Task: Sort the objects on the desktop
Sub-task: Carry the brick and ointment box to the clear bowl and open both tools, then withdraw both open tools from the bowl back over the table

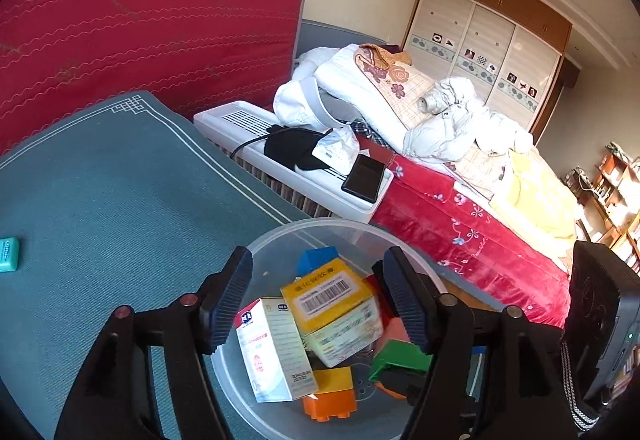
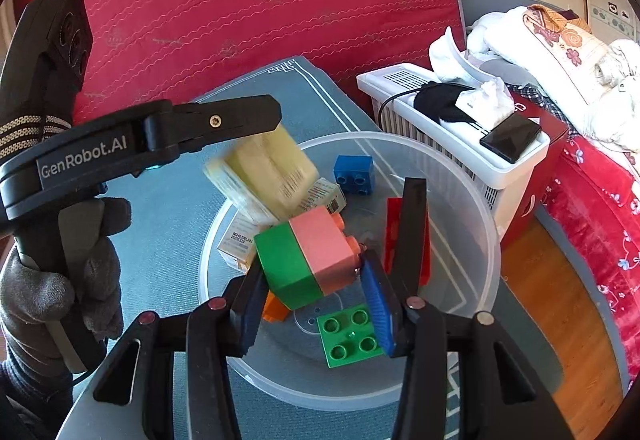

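Right gripper, bottom centre of the right wrist view, is clamped on a green-and-pink block, blue pads pressing its two sides, held over the clear plastic bowl. Just below the block, a green four-stud block lies on the bowl floor; an orange block peeks out lower left of it. A blue block sits toward the far wall of the bowl, a red piece on the right side.

Left gripper, bottom centre of the left wrist view, has its jaws apart with nothing between them, hovering over the same bowl. Under it a yellow barcode box lies tilted on a pale box; in the right wrist view that yellow box is motion-blurred, just below the left gripper's finger. A white-and-red baby-picture box leans at lower left, an orange block beside it.

Bowl sits on the teal tabletop. A small teal case lies at the left edge of the frame, well apart from the bowl. A gloved hand grips the left handle, lower left.
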The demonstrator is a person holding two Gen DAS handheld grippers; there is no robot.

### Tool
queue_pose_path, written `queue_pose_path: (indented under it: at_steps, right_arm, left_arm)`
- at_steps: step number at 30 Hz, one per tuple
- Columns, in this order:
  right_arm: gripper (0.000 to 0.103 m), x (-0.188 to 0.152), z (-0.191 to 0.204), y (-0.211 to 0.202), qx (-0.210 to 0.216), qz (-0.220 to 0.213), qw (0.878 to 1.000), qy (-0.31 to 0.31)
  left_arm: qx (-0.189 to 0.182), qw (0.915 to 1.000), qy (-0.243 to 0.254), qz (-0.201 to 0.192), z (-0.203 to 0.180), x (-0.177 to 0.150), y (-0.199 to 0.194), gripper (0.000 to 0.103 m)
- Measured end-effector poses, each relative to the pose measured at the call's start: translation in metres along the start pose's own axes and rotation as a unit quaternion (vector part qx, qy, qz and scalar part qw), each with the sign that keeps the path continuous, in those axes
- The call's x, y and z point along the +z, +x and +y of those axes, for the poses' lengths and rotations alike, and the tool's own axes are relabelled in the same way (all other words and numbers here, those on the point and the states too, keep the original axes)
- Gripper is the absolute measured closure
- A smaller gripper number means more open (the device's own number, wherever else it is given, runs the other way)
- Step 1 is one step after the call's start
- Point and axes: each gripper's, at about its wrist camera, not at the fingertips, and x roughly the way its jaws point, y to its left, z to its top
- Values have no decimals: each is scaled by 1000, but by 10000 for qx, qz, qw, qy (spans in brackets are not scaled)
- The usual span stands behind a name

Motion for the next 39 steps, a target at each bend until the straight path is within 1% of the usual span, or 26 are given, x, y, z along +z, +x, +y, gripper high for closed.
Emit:
queue_pose_path:
  at_steps: [2,10,17,21,27,31,39]
  right_arm:
    - [44,0,-2,-1,2,-27,10000,29]
    - [43,3,0,-4,18,-61,10000,22]
    - [43,6,9,-4,36,-105,9999,-28]
    - [39,8,16,-5,68,-159,9998,-60]
    - [38,15,35,-2,220,-253,9993,-171]
    - [37,21,54,5,392,-263,9983,-342]
    - [35,31,96,24,793,-221,9936,-767]
  left_arm:
    - [17,10000,8,-1,-1,0,0,32]
    - [212,9996,-207,-15,16,0,-5,32]
    - [446,9983,-342,-158,34,0,-18,32]
    - [569,9972,-440,-207,46,-2,-26,32]
    - [901,9939,-567,-305,73,-5,-45,31]
    - [1228,9899,-600,-378,93,-8,-61,31]
    - [1873,9772,-908,-426,148,-23,-91,31]
